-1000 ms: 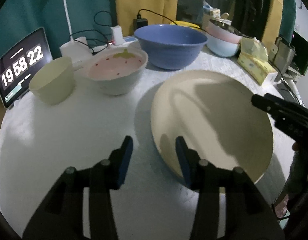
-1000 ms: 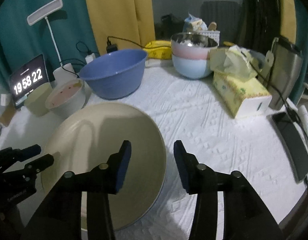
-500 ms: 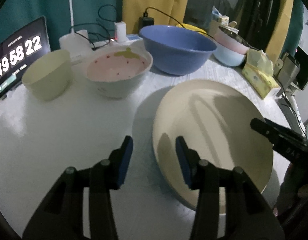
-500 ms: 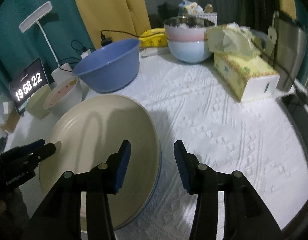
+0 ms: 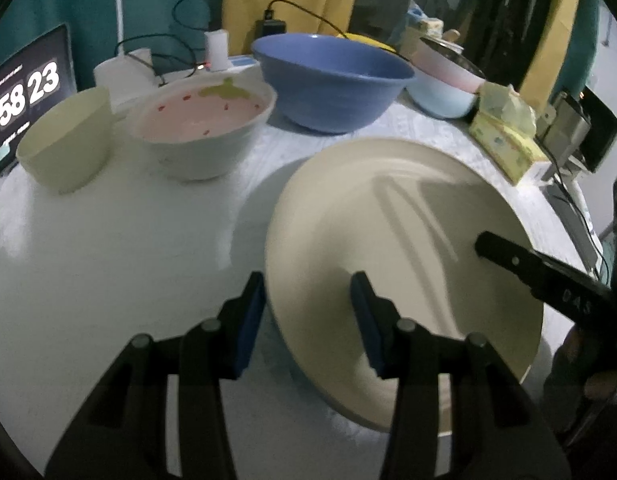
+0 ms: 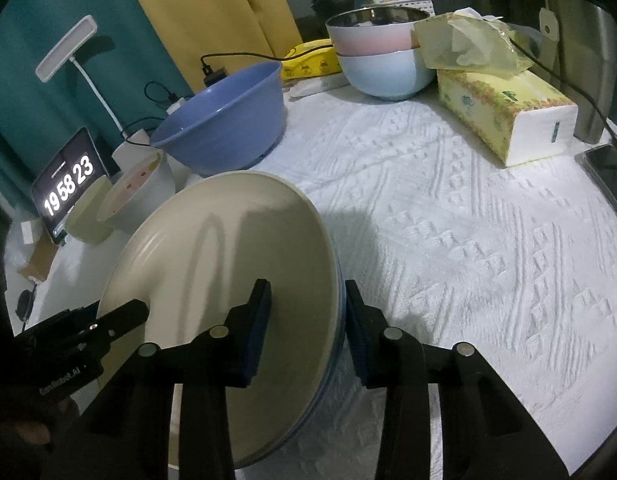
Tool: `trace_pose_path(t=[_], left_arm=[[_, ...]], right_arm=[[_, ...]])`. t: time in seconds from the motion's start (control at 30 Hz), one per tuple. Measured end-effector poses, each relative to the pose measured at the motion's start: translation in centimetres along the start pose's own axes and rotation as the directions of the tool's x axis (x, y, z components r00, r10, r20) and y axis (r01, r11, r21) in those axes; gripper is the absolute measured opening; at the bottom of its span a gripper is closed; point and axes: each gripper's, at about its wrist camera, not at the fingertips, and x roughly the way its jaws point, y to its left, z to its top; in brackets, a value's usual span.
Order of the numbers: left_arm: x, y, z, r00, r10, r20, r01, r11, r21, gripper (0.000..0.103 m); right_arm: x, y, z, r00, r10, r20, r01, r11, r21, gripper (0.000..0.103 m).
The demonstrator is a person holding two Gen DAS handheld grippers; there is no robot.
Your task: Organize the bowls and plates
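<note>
Two grippers straddle opposite edges of one cream plate [image 5: 388,248], and that straddle is what the next move depends on. In the left wrist view the left gripper [image 5: 308,320] has the plate's near-left rim running between its blue pads [image 5: 252,320], one finger outside the rim and the other over the plate's face; the jaws stand partly spread and neither pad visibly presses the rim. In the right wrist view the right gripper [image 6: 307,322] brackets the plate's right rim the same way, and its jaws have just been closing with the rim between them, though a gap shows on each side, so I judge it not yet clamped. The plate sits tilted, its far-left side raised, on the white textured cloth [image 6: 448,220]. Both hands look about equally near, each at its own edge.

Under the cream plate a bluish rim [image 6: 338,320] peeks out, probably a second plate, but how many lie there is hidden. Whether the plate's lower edge rests on the cloth or on that rim I cannot tell.

Farther off stand a pale green cup [image 5: 64,148], a white bowl with a pink inside [image 5: 204,132], then a large blue bowl [image 5: 332,80], and beyond it a pink bowl nested in a light blue bowl [image 6: 384,52]. A tissue box [image 6: 504,112] lies to the right.
</note>
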Motion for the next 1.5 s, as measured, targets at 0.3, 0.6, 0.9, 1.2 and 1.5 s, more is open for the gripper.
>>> trace_pose_path(t=[0.3, 0.6, 0.9, 1.2, 1.5], left_arm=[[-0.5, 0.8, -0.3, 1.000, -0.005, 0.003, 0.005, 1.000, -0.020, 0.038], [-2.2, 2.4, -1.2, 1.000, 0.009, 0.018, -0.008, 0.999, -0.039, 0.037], [-4.8, 5.8, -2.5, 0.998, 0.032, 0.045, -0.028, 0.995, -0.094, 0.037], [-6.7, 10.6, -4.5, 0.995, 0.072, 0.064, -0.060, 0.983, -0.171, 0.037], [-8.0, 15.4, -6.1, 0.988, 0.136, 0.071, -0.116, 0.965, -0.236, 0.037]], right_arm=[[-0.6, 1.1, -0.1, 1.000, -0.023, 0.005, 0.023, 1.000, -0.021, 0.036], [-1.3, 3.7, -0.5, 1.000, -0.018, 0.010, 0.019, 0.998, -0.060, 0.036], [-1.1, 8.1, -0.8, 1.000, 0.007, 0.003, -0.006, 0.993, -0.116, 0.036], [0.3, 13.3, -1.6, 0.999, 0.039, -0.029, -0.043, 0.982, -0.182, 0.036], [2.5, 18.4, -2.4, 0.993, 0.077, -0.089, -0.097, 0.963, -0.251, 0.036]])
